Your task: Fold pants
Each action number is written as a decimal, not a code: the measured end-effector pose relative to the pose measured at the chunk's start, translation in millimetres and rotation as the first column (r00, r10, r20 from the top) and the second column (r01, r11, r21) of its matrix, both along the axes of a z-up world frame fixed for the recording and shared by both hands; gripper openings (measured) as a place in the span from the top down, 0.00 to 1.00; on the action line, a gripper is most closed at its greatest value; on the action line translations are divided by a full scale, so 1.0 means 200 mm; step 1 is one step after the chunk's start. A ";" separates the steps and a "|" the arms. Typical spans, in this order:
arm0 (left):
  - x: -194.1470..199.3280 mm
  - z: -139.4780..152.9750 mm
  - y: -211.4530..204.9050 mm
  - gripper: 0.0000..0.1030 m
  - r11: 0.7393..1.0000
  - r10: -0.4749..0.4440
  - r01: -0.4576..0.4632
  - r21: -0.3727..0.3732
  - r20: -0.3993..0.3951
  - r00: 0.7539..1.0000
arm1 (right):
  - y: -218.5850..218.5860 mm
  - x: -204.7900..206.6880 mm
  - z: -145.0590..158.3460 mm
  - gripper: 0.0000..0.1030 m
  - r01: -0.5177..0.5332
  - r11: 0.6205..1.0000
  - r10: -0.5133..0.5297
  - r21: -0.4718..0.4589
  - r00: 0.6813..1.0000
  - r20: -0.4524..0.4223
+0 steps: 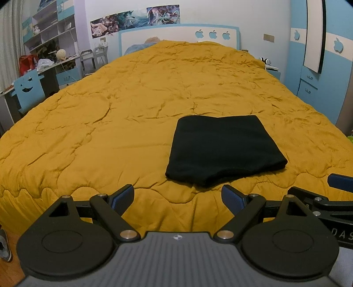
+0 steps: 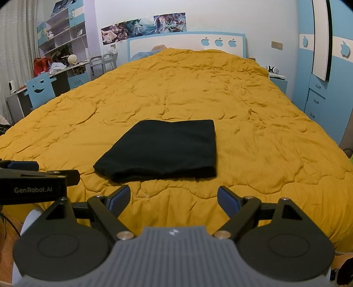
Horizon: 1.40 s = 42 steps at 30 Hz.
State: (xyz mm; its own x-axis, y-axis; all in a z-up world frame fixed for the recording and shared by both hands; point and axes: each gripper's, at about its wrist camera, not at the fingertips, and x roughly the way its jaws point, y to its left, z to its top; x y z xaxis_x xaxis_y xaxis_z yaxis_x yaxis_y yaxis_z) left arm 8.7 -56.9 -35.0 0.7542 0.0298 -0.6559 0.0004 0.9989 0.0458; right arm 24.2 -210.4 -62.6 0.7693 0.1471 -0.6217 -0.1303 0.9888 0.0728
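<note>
Pants are black and folded into a compact, roughly rectangular stack, lying flat on the mustard quilt near the foot of the bed, centre-right in your left wrist view and centre-left in the right wrist view. The thick folded edge faces you; the far edge looks straight. Nothing touches them. Your left gripper sits at the bottom centre of its frame, fingers spread wide, blue pads bare, holding nothing, hovering over the quilt's near edge just short of the pants. Your right gripper is the same: released, empty, low centre of its frame, short of the stack and apart from it. Each gripper shows in the other's view: the right one pokes in at the lower right edge of the left view, the left one at the left edge of the right view, so they're side by side. The quilt is wrinkled and covers the whole bed up to the white and blue headboard at upper centre. Posters run above it. Desk and shelves at upper left, blue chair at left, blue wardrobe at right.
</note>
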 end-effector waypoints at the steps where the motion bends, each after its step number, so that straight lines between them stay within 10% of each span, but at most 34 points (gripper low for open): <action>1: 0.00 0.00 0.00 0.00 1.000 0.000 0.000 0.000 0.000 1.000 | 0.00 0.00 0.00 0.20 -0.001 1.000 0.001 0.000 1.000 0.000; 42: 0.00 0.00 0.01 0.00 1.000 -0.008 0.008 0.001 -0.003 1.000 | 0.02 0.01 0.00 0.20 -0.021 1.000 0.021 -0.011 1.000 0.008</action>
